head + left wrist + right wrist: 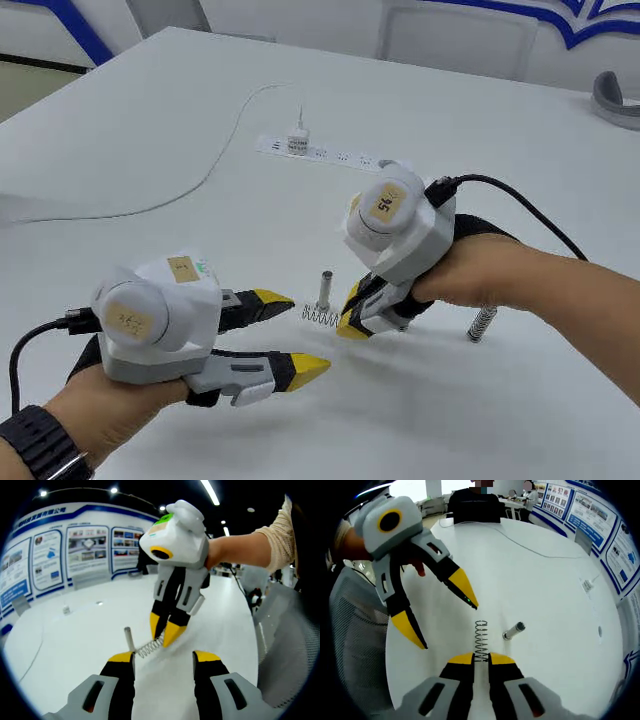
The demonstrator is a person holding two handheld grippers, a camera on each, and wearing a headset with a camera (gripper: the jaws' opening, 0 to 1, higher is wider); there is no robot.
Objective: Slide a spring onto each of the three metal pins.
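Your left gripper (pixel 289 332) sits nearest, low over the white table (pixel 140 140), with its jaws spread wide and holding nothing. Just past its tips, your right gripper (pixel 352 322) points down, jaws pinched on one end of a spring (pixel 320 316). That spring lies nearly flat, its free end at the foot of an upright bare pin (pixel 325 288). To the right, a spring-covered pin (pixel 482 323) stands tilted. Farther back lies a power strip (pixel 318 153).
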